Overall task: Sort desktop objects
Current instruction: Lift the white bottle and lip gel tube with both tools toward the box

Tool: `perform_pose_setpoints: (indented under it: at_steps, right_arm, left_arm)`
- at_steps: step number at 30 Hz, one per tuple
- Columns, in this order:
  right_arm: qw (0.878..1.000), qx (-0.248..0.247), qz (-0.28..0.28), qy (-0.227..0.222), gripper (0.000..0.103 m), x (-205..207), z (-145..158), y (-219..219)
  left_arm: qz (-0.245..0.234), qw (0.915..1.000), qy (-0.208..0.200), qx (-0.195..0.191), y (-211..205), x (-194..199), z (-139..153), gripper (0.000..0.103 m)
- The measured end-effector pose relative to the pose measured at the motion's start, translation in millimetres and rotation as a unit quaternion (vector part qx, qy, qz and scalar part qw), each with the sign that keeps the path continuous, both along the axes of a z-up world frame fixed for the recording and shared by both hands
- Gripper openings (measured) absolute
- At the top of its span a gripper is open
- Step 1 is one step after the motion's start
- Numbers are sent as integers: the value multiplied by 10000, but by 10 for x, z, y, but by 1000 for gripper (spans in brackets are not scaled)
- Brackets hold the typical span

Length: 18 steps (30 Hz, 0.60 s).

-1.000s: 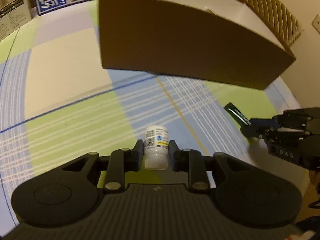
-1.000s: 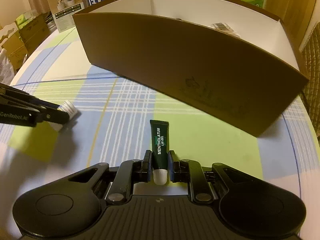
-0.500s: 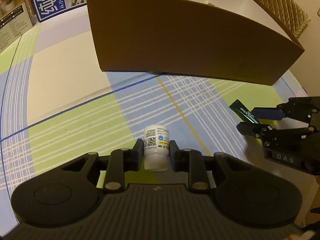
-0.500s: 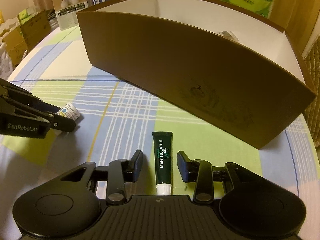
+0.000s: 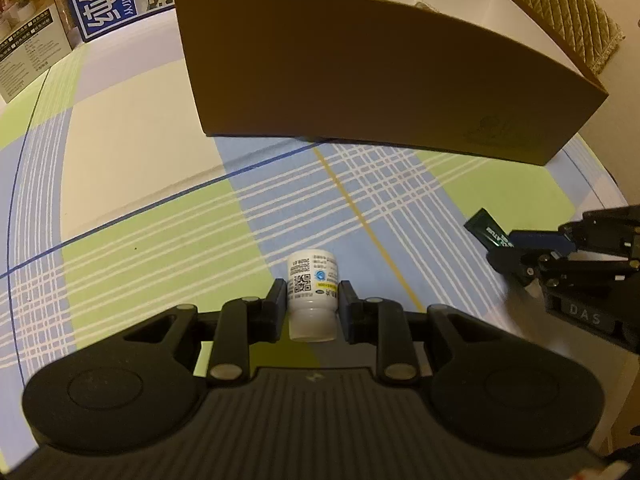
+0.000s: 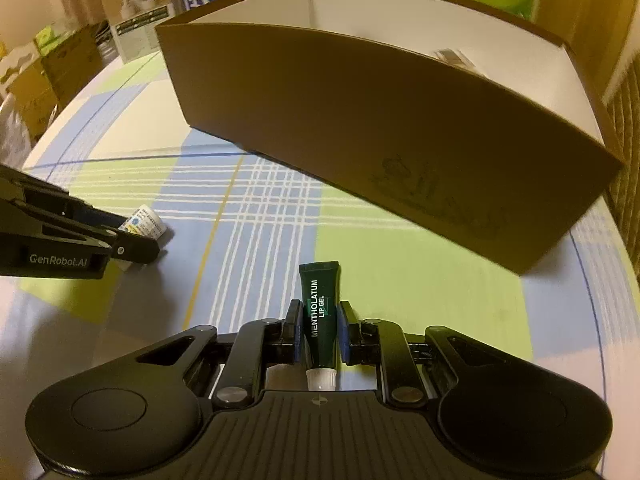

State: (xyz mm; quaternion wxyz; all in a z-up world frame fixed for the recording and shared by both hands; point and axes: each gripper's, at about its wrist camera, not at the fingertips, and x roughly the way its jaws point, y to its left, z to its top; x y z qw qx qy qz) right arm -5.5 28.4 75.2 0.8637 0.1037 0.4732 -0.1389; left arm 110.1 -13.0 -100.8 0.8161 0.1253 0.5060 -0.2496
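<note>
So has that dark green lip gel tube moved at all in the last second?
Barely. The lip gel tube sits at about the same spot before the cardboard box; the right gripper let go briefly and has closed on it again.

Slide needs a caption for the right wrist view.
Right gripper clamps a dark green lip gel tube before the brown cardboard box.

Home room, plaid tablecloth (image 5: 160, 240), stacked cartons (image 6: 48, 76), quilted chair (image 5: 560, 8)

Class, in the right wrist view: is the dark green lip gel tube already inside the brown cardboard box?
No: the dark green lip gel tube is outside the brown cardboard box.
</note>
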Motion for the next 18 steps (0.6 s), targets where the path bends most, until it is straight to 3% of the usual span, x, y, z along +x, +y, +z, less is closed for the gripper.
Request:
perform_pose_setpoints:
  at_steps: [18]
  right_arm:
    - [9979, 286, -217, -544, 14, -211, 426, -42]
  left_arm:
    - [-113, 9980, -454, -428, -39, -116, 487, 22]
